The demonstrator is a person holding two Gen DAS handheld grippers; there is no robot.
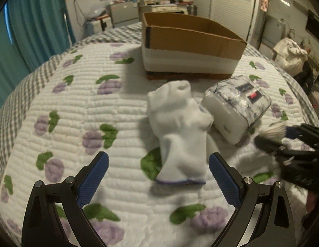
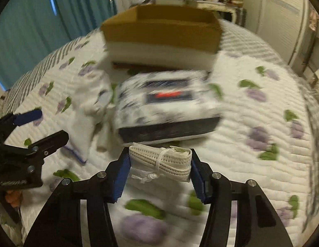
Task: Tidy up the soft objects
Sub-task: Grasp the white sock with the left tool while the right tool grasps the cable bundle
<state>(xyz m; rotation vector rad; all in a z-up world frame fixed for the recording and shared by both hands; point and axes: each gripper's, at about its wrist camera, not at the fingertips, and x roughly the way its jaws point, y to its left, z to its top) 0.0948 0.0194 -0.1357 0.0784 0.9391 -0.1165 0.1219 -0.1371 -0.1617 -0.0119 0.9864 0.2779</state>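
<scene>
A white sock point(image 1: 180, 131) with a purple-edged cuff lies on the quilted bed, just ahead of my open, empty left gripper point(image 1: 158, 171). Next to it on the right lies a wrapped tissue pack point(image 1: 237, 107) with a dark floral print. My right gripper point(image 2: 159, 164) is shut on a folded white face mask point(image 2: 161, 160) and holds it above the bed, just before the tissue pack point(image 2: 167, 103). The sock also shows in the right wrist view point(image 2: 85, 113). An open cardboard box point(image 1: 188, 41) stands behind them. The right gripper shows blurred at the right in the left wrist view point(image 1: 283, 140).
The bed quilt point(image 1: 77, 107) is white with purple flowers and a grey checked border. Teal curtains point(image 1: 31, 30) hang at the left. A cluttered desk point(image 1: 159, 2) and white wardrobe doors stand beyond the bed.
</scene>
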